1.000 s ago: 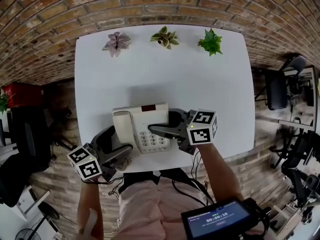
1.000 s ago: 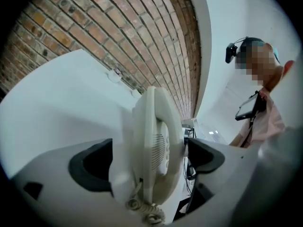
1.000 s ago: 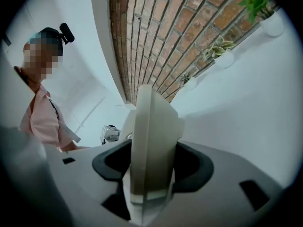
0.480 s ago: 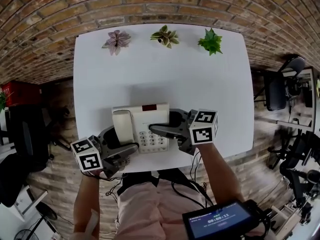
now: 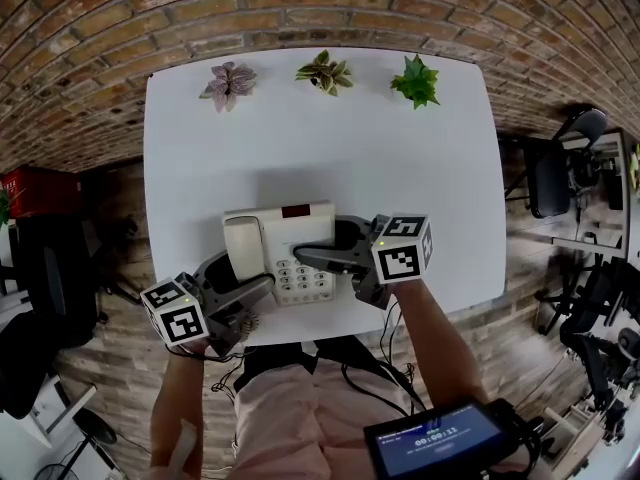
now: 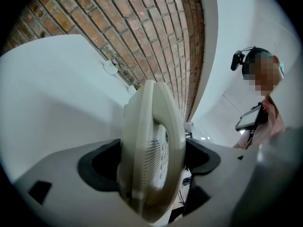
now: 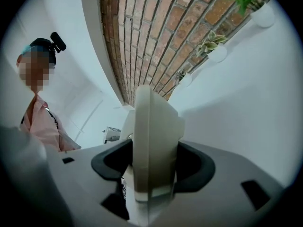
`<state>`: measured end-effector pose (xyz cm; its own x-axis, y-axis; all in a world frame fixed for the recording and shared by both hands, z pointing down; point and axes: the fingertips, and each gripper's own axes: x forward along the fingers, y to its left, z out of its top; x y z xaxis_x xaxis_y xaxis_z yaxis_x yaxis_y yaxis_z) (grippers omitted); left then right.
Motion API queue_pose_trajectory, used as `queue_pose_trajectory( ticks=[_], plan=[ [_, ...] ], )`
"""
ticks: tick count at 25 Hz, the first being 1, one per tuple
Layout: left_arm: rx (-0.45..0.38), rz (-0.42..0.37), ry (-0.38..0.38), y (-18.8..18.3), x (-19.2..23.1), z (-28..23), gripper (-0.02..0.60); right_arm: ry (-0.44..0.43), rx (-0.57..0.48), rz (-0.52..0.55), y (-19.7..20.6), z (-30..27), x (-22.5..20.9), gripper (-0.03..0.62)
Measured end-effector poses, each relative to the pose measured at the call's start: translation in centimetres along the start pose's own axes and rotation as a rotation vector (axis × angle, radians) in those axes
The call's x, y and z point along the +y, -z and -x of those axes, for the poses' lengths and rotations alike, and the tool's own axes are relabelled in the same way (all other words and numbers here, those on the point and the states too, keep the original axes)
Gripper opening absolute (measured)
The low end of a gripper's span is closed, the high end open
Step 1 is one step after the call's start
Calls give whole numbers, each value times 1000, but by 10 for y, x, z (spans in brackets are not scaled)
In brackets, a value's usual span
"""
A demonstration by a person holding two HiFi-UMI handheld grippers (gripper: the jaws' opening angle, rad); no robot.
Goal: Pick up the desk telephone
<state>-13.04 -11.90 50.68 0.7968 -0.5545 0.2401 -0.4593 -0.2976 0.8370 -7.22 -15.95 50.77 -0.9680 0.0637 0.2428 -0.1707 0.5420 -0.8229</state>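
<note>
Bracketing the desk telephone (image 5: pixel 285 253) from both ends, the two grippers are set for a two-handed lift. The phone sits on the near part of the white table (image 5: pixel 400 168), close to the front edge and well apart from the three potted plants (image 5: pixel 325 72) along the far edge. The left gripper (image 5: pixel 250 274) comes in at the handset end. Its jaws have just been closing, and its own view shows the phone body filling the gap, both pads apparently against it at a wide setting. The right gripper (image 5: pixel 305 258) takes the keypad end. Its jaws have just been opening a little, yet the phone's edge sits between the pads and looks pinched on both faces. Both grippers are rolled onto their sides, presumably so one jaw goes over the casing and the other beneath it. Judgement: a grip at each end keeps the wide, wedge-shaped body level and stops the loose handset tipping off. Whether the base has left the table cannot be told.
</note>
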Motion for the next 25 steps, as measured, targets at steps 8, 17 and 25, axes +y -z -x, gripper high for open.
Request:
queue_pose_trajectory(
  ticks=[8, 17, 25],
  plan=[
    [-21, 3, -9, 0, 2, 3, 417, 20, 85, -44, 12, -4, -2, 260],
    [-33, 3, -7, 1, -7, 3, 416, 37, 65, 11, 7, 1, 5, 255],
    [-38, -60, 8, -20, -41, 11, 416, 41, 30, 73, -17, 12, 39, 255]
  ],
)
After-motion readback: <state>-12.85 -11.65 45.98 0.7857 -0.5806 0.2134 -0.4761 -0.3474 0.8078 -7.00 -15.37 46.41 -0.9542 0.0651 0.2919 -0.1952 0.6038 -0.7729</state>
